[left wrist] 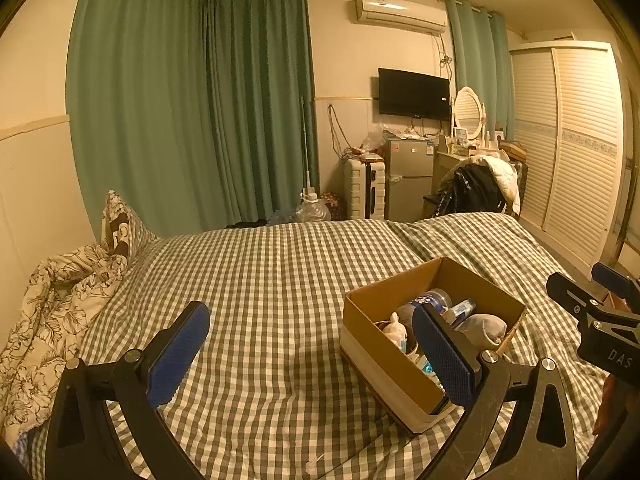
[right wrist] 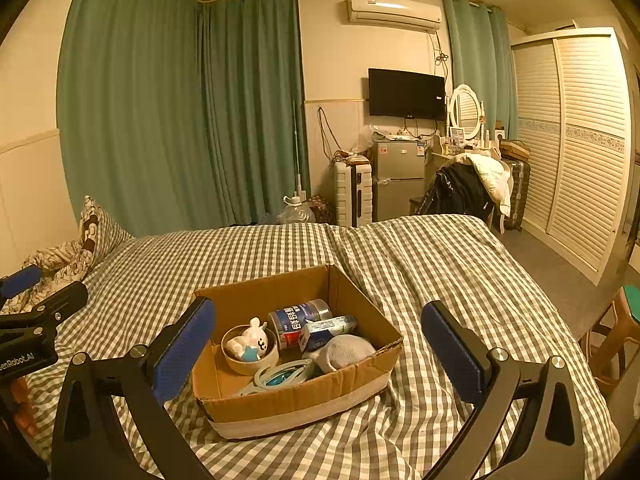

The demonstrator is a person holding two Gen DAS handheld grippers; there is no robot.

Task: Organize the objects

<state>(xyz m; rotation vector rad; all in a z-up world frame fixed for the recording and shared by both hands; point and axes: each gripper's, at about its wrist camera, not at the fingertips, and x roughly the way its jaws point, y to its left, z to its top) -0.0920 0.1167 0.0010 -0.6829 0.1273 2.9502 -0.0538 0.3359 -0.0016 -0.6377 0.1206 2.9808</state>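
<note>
Hovering with both claws spread and empty over the bed

Right gripper [right wrist: 318,342] and left gripper [left wrist: 312,348] hold nothing; the box [right wrist: 280,400] sits just ahead on the bed [right wrist: 400,248], already holding bottle [right wrist: 300,316], sock [right wrist: 348,350], toy [right wrist: 252,340] (tidying looks nearly done). No loose items show; open bedding surrounds the box.

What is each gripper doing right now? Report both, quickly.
Left gripper: open, fingers spread wide, holding nothing, over the bed.
Right gripper: open, holding nothing, fingers either side of the cardboard box.
</note>
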